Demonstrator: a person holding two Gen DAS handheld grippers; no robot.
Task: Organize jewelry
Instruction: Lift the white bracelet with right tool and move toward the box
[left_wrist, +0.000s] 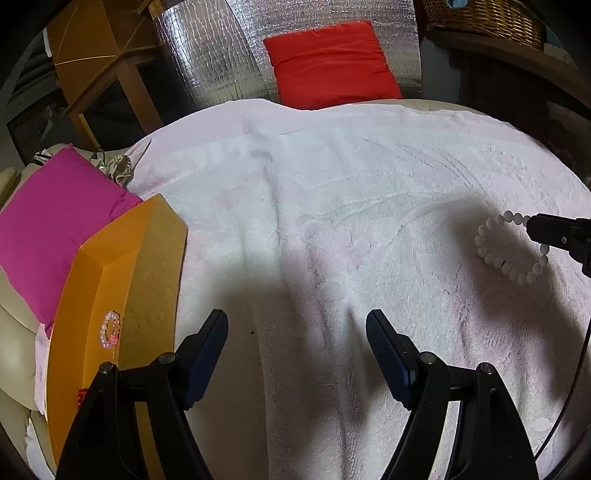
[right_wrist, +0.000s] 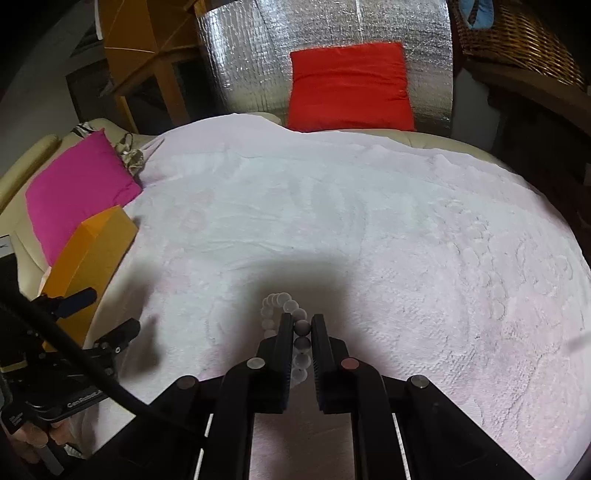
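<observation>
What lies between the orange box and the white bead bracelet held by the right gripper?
Only bare pale towel, seen in the left wrist view: nothing rests between the orange box and the white bead bracelet in the right gripper.

1. The white fluffy towel (left_wrist: 332, 206) covers the sofa.
2. The orange cardboard box (left_wrist: 107, 280) sits at its left edge.
3. The pink bead bracelet (left_wrist: 110, 329) lies in the box.
4. The white bead bracelet (left_wrist: 511, 246) is on the right.

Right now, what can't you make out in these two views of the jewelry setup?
- Orange open box: interior mostly hidden by its wall in the right wrist view; cut off by the left tongs in the left wrist view.
- Small red item: half hidden behind those tongs.
- White round-bead bracelet: part hidden between the right tongs.
</observation>
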